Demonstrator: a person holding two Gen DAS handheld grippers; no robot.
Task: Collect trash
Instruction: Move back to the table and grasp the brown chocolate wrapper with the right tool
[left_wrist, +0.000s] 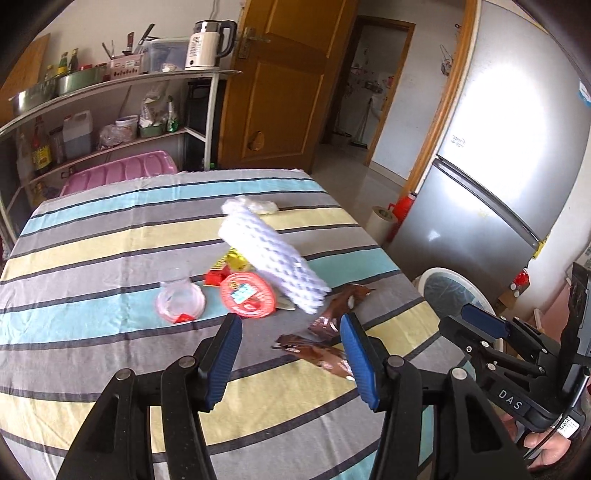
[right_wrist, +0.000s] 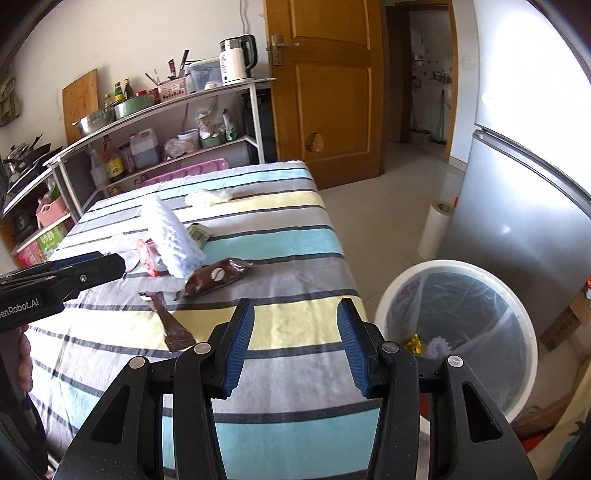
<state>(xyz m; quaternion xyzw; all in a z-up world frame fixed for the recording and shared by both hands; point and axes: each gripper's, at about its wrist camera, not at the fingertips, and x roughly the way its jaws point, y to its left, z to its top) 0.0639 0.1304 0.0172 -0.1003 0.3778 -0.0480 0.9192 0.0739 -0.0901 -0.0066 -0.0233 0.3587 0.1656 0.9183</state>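
Trash lies on the striped tablecloth (left_wrist: 92, 236): a white foam net sleeve (left_wrist: 273, 258), a red round lid (left_wrist: 248, 294), a clear plastic cup (left_wrist: 180, 300), red and yellow wrappers (left_wrist: 227, 264), brown wrappers (left_wrist: 321, 354) and a white wad (left_wrist: 264, 206). My left gripper (left_wrist: 291, 354) is open and empty above the near brown wrapper. My right gripper (right_wrist: 295, 339) is open and empty over the table's right edge, next to the white trash bin (right_wrist: 458, 332). The foam sleeve (right_wrist: 171, 236) and brown wrappers (right_wrist: 216, 278) also show in the right wrist view.
A silver fridge (left_wrist: 498, 147) stands right of the table, with a paper roll (right_wrist: 437, 229) on the floor by it. A metal shelf (left_wrist: 110, 110) with bottles, bowls and a kettle (left_wrist: 207, 44) stands behind. A wooden door (left_wrist: 280, 85) is open. The bin holds some trash.
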